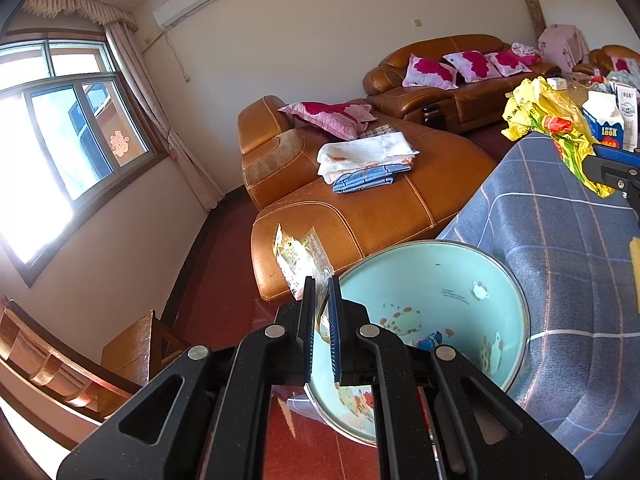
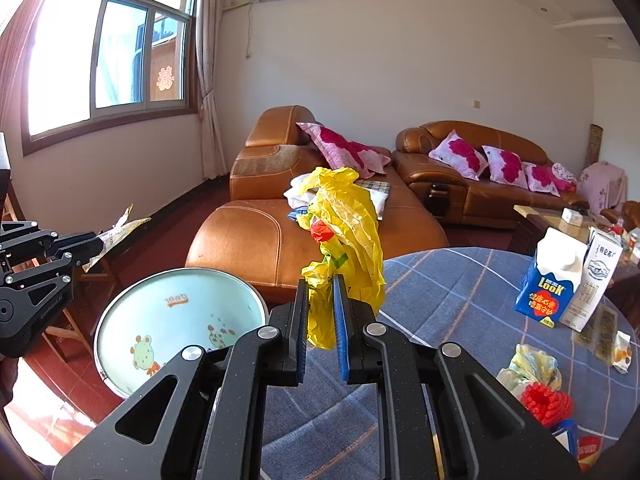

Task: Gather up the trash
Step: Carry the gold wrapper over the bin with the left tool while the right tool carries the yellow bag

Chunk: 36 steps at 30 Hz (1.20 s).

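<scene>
- My left gripper [image 1: 320, 300] pinches a clear snack wrapper [image 1: 298, 258] printed in white and yellow; the jaws are pressed onto its lower edge and the rest stands up above the fingertips, just over the near rim of the bin.
- The bin [image 1: 472, 264], a pale turquoise pail with a metal rim and cartoon animals printed on its inner wall, stands on the red floor against the edge of the table; a small blue wrapper [image 1: 430, 340] lies inside it, low down, and the rest of its bottom is hidden behind my gripper.
- My right gripper [image 2: 322, 320] is clamped on a crumpled yellow plastic bag [image 2: 348, 224] with a red patch; the bag rises above the fingers and hangs over the table's edge, to the right of the bin and not yet above its mouth.
- The table [image 2: 460, 292], under a blue checked cloth, carries more to the right of the bin: a blue and white milk carton [image 2: 550, 280] upright, a second white carton [image 2: 598, 276] touching it, flat wrappers [image 2: 608, 332] just beside those, and nearer me a crumpled pale yellow bag [image 2: 528, 368] against a red ridged piece of plastic [image 2: 546, 402].
- Beyond the bin, a tan leather sofa [image 1: 360, 208] holds folded cloths [image 1: 366, 160] and pink flowered cushions [image 1: 328, 118].
</scene>
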Motion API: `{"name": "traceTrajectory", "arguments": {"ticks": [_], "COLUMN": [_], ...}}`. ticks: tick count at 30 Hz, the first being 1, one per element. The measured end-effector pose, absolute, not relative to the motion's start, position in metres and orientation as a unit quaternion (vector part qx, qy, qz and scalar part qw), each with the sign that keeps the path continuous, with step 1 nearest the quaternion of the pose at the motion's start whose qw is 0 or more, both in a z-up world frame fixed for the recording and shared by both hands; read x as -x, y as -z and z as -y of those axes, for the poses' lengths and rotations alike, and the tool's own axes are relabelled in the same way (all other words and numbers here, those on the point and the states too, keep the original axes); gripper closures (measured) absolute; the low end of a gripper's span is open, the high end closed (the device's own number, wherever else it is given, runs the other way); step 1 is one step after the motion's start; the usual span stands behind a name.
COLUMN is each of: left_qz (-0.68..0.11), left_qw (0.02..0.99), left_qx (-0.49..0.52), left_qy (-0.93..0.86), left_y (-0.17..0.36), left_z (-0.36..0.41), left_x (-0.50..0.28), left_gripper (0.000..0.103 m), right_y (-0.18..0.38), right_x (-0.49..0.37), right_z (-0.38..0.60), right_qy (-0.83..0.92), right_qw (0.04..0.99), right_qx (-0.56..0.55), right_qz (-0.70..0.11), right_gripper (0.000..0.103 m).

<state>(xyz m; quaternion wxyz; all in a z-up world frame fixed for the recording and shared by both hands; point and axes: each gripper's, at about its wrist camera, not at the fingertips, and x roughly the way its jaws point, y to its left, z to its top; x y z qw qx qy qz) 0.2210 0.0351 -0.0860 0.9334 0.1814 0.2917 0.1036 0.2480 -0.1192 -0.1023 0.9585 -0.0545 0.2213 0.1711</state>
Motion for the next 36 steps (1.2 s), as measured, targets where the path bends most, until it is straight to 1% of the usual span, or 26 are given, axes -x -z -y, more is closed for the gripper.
{"name": "traceTrajectory", "arguments": {"ticks": [36], "left_qz": [-0.307], "left_qw": [0.927], "left_qx": [-0.186], "left_qy": [-0.106], "left_y": [0.098], "left_z": [-0.042], "left_x": [-0.226], "left_gripper": [0.097], "right_y": [0.116], "right_x": [-0.250], "right_z": [0.094], "right_qy": [-0.214], "right_qw": [0.947], "right_qx": [0.099], "right_qz": [-0.219], "right_gripper": [0.090]}}
